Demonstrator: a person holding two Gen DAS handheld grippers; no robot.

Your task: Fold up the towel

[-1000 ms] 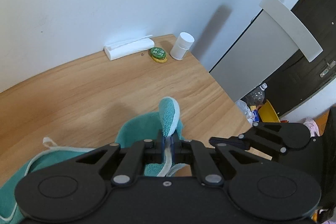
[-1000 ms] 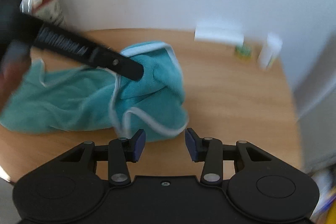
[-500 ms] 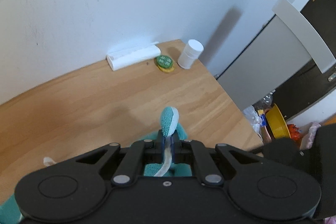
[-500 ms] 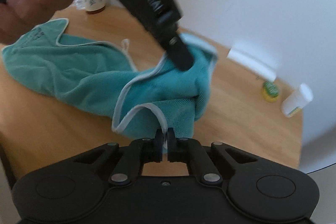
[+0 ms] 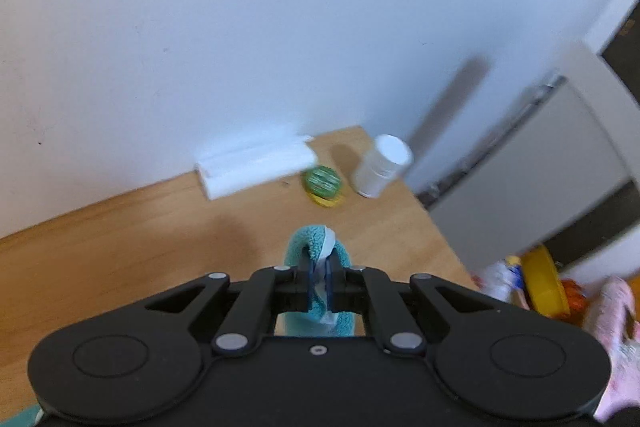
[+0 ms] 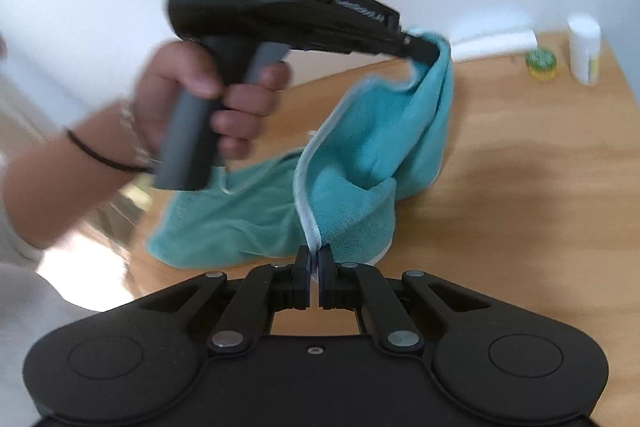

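Observation:
A teal towel (image 6: 372, 155) with white edging hangs lifted above the wooden table (image 6: 520, 163). My right gripper (image 6: 314, 259) is shut on its white hem at the near corner. My left gripper (image 6: 420, 53), held in a person's hand (image 6: 208, 99), grips another corner higher up at the far side. In the left wrist view, the left gripper (image 5: 319, 271) is shut on a teal fold of the towel (image 5: 316, 247) that pokes up between the fingers. The rest of the cloth sags down to the tabletop between both grips.
At the table's far end by the white wall lie a white flat box (image 5: 256, 167), a green and yellow round tin (image 5: 323, 183) and a white bottle (image 5: 380, 167). A grey cabinet (image 5: 532, 167) stands past the table's right edge, with clutter (image 5: 540, 283) on the floor.
Both grippers have risen with the towel, pulling it up off the table. The right gripper went from open to shut on the hem a second ago. The left gripper now sits higher and farther back.

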